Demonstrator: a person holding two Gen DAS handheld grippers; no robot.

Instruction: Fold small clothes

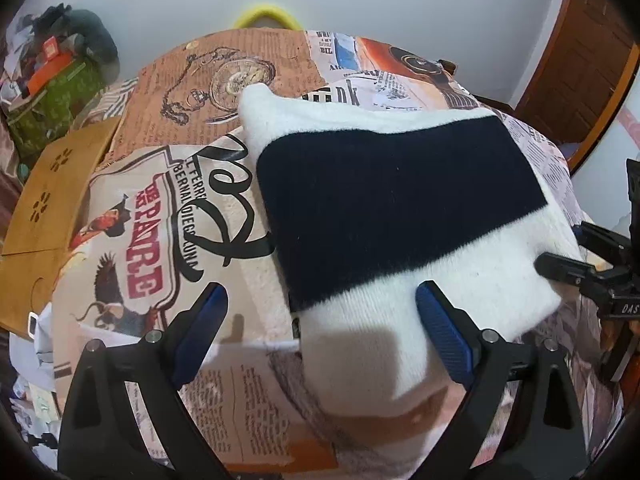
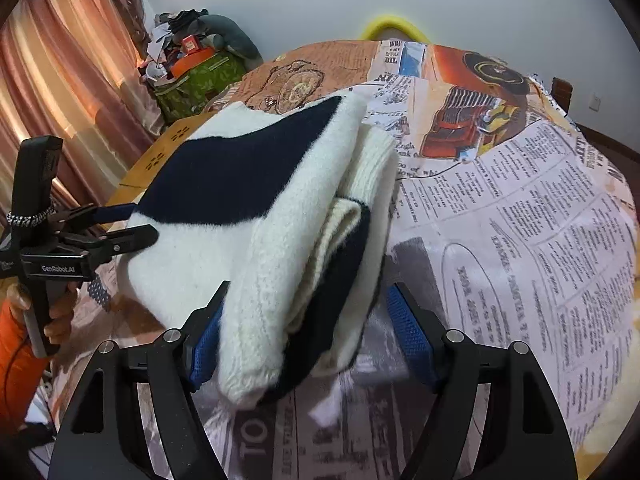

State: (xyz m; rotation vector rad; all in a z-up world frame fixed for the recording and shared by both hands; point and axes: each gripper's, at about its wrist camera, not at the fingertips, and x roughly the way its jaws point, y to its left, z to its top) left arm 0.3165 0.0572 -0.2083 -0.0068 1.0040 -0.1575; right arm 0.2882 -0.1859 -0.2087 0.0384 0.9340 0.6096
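Note:
A small white knit sweater with a broad dark navy band (image 1: 400, 208) lies folded in layers on the newspaper-print tablecloth (image 1: 224, 400). My left gripper (image 1: 320, 320) is open, its jaws standing either side of the sweater's near white edge. My right gripper (image 2: 308, 328) is open too, its blue pads (image 2: 408, 336) either side of the folded end of the sweater (image 2: 280, 208). The right gripper's fingertips show at the sweater's right edge in the left wrist view (image 1: 568, 268). The left gripper shows at the sweater's left edge in the right wrist view (image 2: 116, 228).
A wooden board with cut-out flower shapes (image 1: 52, 208) lies at the table's left. A green bag piled with clutter (image 2: 196, 80) stands behind it, near pink curtains (image 2: 60, 80). A yellow curved object (image 1: 266, 16) sits past the far edge. A wooden door (image 1: 580, 76) is at right.

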